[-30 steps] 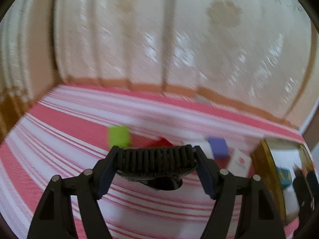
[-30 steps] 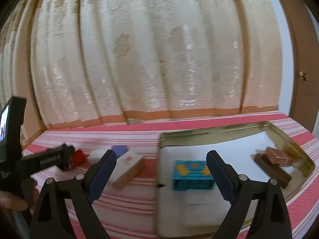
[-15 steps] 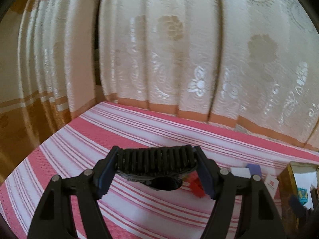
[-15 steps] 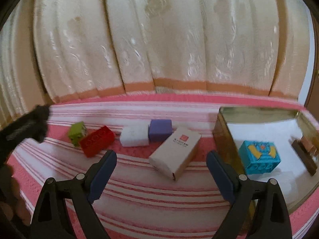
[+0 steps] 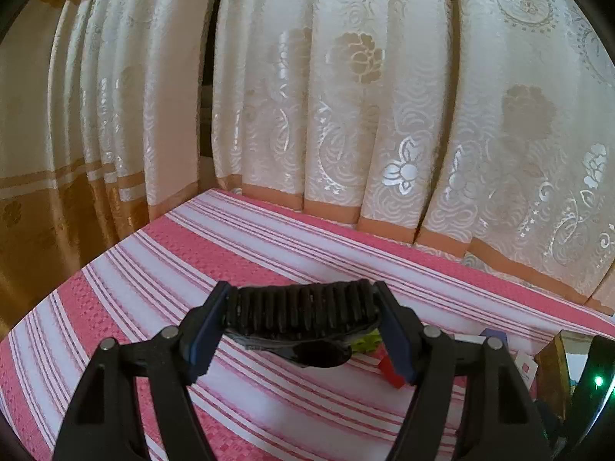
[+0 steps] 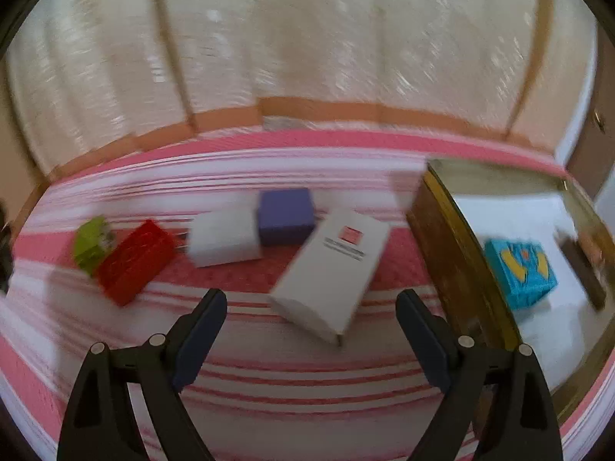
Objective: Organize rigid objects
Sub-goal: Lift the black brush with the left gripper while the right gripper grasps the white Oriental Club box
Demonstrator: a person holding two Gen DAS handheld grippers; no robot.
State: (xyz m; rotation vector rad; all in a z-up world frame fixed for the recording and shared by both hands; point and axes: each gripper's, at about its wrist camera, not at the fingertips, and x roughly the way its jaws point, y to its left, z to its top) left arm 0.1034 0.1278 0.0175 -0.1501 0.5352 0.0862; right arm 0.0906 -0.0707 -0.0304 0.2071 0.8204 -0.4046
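So the left gripper (image 5: 305, 324) is clamped on a black ribbed thing (image 5: 301, 309), some kind of chunky grooved piece with a glossy black underside. It sits lower middle of the left wrist view, squeezed between both blue pads, up off the pink-and-white striped tablecloth (image 5: 215, 253). Behind it hangs a cream curtain (image 5: 346, 96) with shiny flower patterns, filling the whole top half.

The right gripper (image 6: 311, 324) has nothing between its fingers, and its jaws are closing a bit right now. It's pointed down at the cloth, lower middle of its frame. The picture is pretty blurry, fair warning.

Just above the gap between the fingers lies a white box (image 6: 332, 272) with a small red square on its lid, lying at an angle. Up from that there's a purple block (image 6: 286, 211) and a white block (image 6: 225, 236) touching side by side. Further left is a red brick (image 6: 134, 261) with a green block (image 6: 90, 244) right against it.

Over on the right side of the frame is a gold tin tray (image 6: 457, 246) with a white lining. Inside it sits a blue block (image 6: 519, 272) with yellow marks, and at the far right edge something brown (image 6: 584, 269), too smeared to make out.
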